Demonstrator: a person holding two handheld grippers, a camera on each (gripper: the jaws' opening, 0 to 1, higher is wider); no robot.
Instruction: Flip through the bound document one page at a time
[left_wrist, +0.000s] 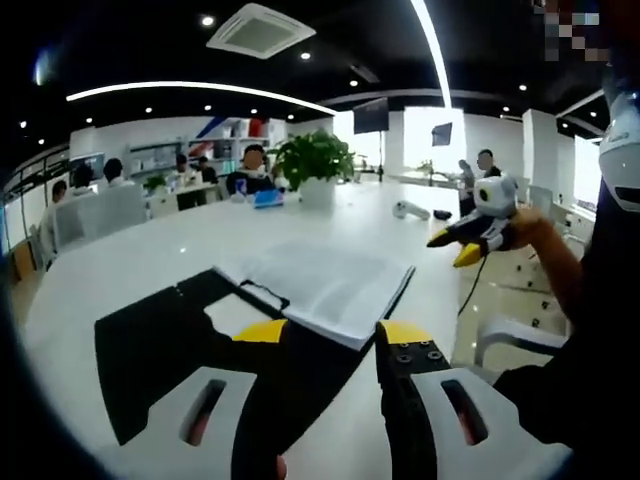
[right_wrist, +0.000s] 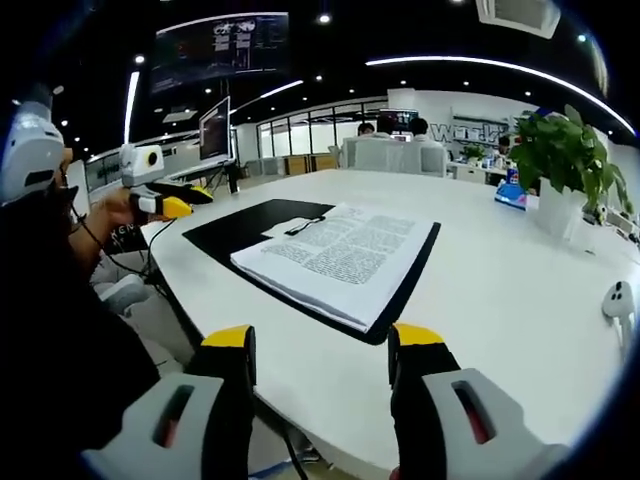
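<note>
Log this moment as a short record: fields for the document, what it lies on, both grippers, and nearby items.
document: bound document lying open and flat, printed text facing up
clip: black binder clip on its far edge
underlay: black mat on the white table
left gripper: jaws apart, holding nothing, at the document's near edge; whether touching, cannot tell
right gripper: jaws apart, holding nothing, short of the mat's edge
nearby: potted plant and a white handheld device on the table
background: seated people at far desks

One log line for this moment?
document open on black mat | left gripper open, clear | right gripper open, clear | nothing held
</note>
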